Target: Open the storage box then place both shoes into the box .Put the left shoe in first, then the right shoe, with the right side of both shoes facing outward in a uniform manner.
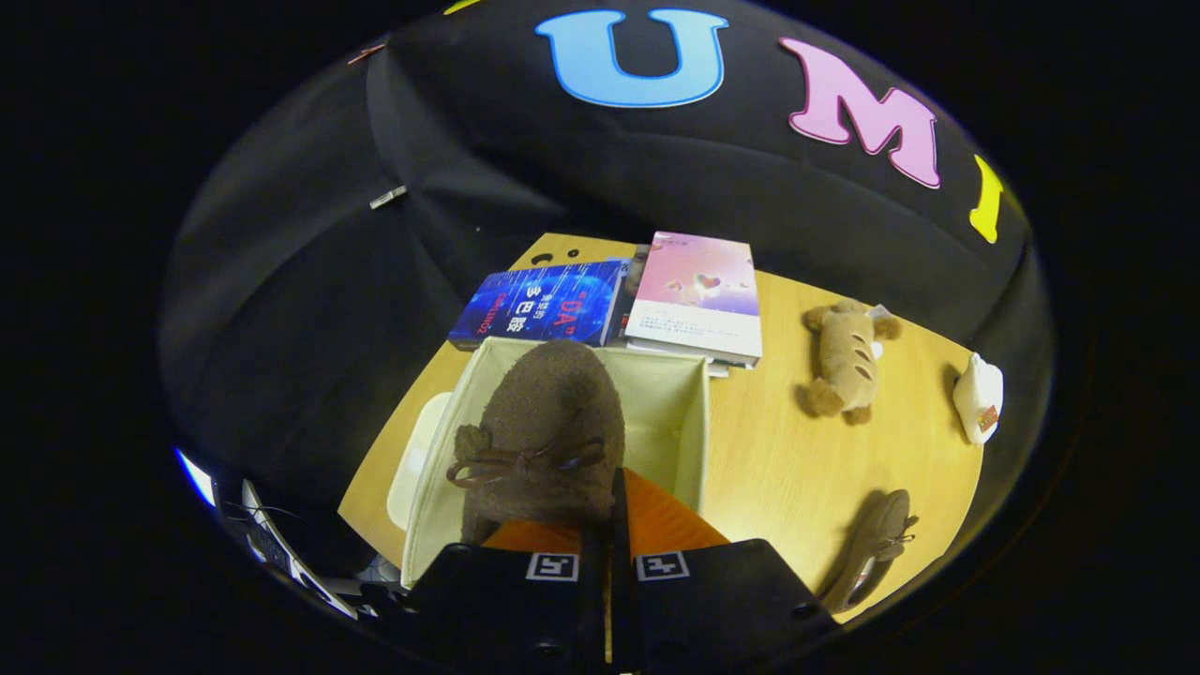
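The gripper [614, 506] has its jaws pinched on a brown shoe [548, 422], hanging over the open storage box [689, 412]. The second shoe [877, 548] lies on the table [778, 469] at four o'clock from the box, not yet packed.

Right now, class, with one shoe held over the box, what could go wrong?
1. The gripper seems shut on the brown shoe by its rear edge only; it may slip or twist, landing facing the wrong way in the box.
2. The second shoe lies near the table edge; a clumsy grab might knock it off.
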### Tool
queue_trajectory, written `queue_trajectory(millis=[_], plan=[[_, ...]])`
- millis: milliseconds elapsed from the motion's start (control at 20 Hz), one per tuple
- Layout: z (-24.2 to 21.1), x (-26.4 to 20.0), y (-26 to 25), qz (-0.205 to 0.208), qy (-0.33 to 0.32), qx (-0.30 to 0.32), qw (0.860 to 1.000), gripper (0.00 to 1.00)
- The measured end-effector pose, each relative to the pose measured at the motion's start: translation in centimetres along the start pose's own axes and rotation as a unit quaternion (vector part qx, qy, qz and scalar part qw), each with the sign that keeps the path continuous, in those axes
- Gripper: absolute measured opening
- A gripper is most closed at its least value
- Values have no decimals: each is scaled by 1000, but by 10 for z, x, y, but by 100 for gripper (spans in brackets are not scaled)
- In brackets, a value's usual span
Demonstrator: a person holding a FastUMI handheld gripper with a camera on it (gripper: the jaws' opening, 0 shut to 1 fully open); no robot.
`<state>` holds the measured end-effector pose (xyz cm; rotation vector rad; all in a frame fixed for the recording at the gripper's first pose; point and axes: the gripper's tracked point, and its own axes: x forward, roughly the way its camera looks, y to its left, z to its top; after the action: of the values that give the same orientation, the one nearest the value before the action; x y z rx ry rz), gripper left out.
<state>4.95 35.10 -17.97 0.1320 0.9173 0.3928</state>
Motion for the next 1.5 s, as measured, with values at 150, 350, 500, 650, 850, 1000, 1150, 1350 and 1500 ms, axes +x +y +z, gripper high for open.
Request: queue_trajectory(millis=[150,350,500,650,850,1000,1150,1350,1500], plan=[[-16,27,11,-8,29,2,1000,8],[-35,59,17,-19,71,5,997,8],[-47,78,19,-26,100,-4,995,8],[-60,94,25,-21,130,-7,991,8],[-76,105,35,-11,164,-1,986,9],[-76,106,34,-5,164,-13,986,13],[-78,103,32,1,172,-24,985,27],[-70,89,29,8,156,-38,987,63],[-53,67,23,15,114,-53,992,72]])
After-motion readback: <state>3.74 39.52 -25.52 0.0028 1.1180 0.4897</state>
